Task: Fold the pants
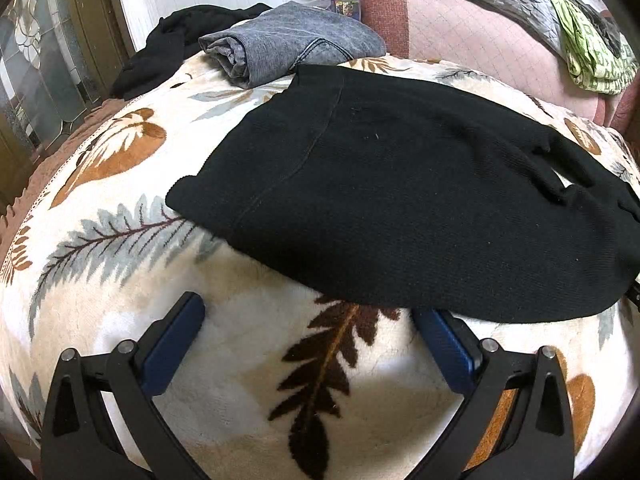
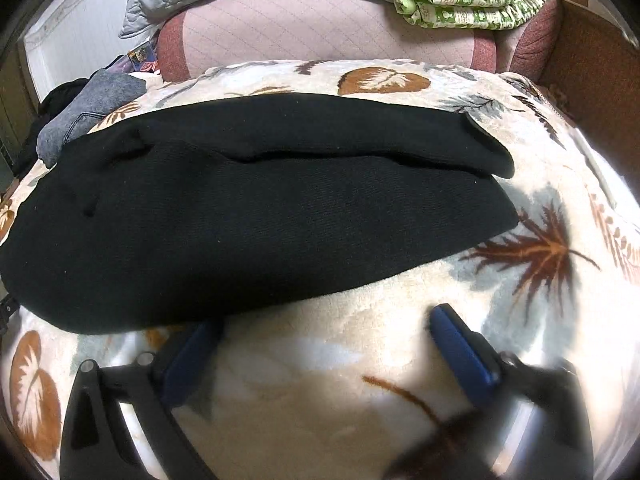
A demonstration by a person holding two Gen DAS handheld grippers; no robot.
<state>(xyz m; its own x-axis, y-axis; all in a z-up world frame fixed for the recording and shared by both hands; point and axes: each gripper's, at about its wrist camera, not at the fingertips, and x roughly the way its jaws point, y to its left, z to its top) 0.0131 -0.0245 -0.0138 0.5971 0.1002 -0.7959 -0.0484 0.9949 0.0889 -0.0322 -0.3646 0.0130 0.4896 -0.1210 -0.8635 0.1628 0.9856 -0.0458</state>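
Hovering wide open and empty, left gripper [image 1: 308, 312] and right gripper [image 2: 326, 318] both sit low over the leaf-print blanket [image 1: 120, 264]. Black pants [image 1: 400, 208] lie just ahead of the fingers, one leg laid over the other, near edge touching or overlapping the left gripper's right fingertip and the right gripper's left one. Risks, as judged: plush pile bunching into the jaws with the cloth, so the blanket lifts too; a pinch catching only the top layer, letting the legs slide apart; uneven lift between grippers skewing the fold. Grey folded jeans [image 1: 288, 44] ahead left could be brushed by a long sweep.
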